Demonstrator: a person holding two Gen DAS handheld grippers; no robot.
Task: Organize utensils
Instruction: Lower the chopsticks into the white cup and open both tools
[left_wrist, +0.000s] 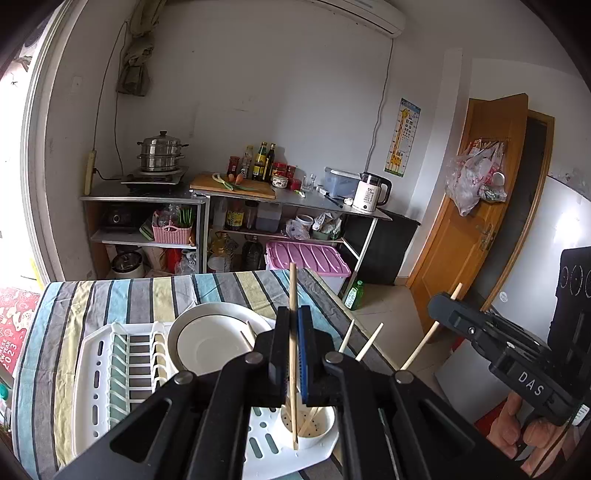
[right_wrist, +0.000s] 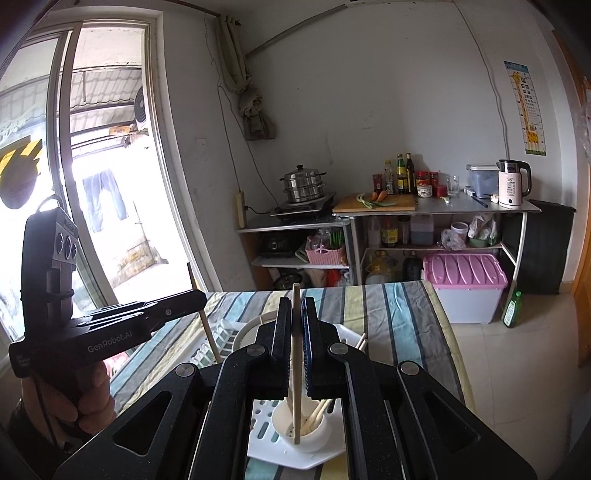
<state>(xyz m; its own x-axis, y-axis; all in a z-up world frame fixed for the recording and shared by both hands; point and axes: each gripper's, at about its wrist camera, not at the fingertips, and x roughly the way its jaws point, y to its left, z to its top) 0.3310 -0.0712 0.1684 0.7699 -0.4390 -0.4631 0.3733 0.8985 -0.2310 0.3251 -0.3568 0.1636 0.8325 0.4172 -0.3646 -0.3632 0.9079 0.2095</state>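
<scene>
My left gripper (left_wrist: 294, 314) is shut on a wooden chopstick (left_wrist: 293, 350), held upright with its lower end over the white utensil cup (left_wrist: 308, 428) on the white dish rack (left_wrist: 96, 373). Several chopsticks stand in the cup. My right gripper (right_wrist: 295, 306) is shut on another chopstick (right_wrist: 296, 365), also upright above the same cup (right_wrist: 303, 432). The right gripper shows at the right in the left wrist view (left_wrist: 443, 302); the left gripper shows at the left in the right wrist view (right_wrist: 195, 299).
A white plate (left_wrist: 210, 343) leans in the rack on the striped tablecloth (left_wrist: 147, 291). Behind stand metal shelves with a steamer pot (left_wrist: 160, 151), bottles, a cutting board, a kettle (left_wrist: 369, 192) and a pink-lidded bin (left_wrist: 306, 258). A wooden door (left_wrist: 476, 221) is at the right.
</scene>
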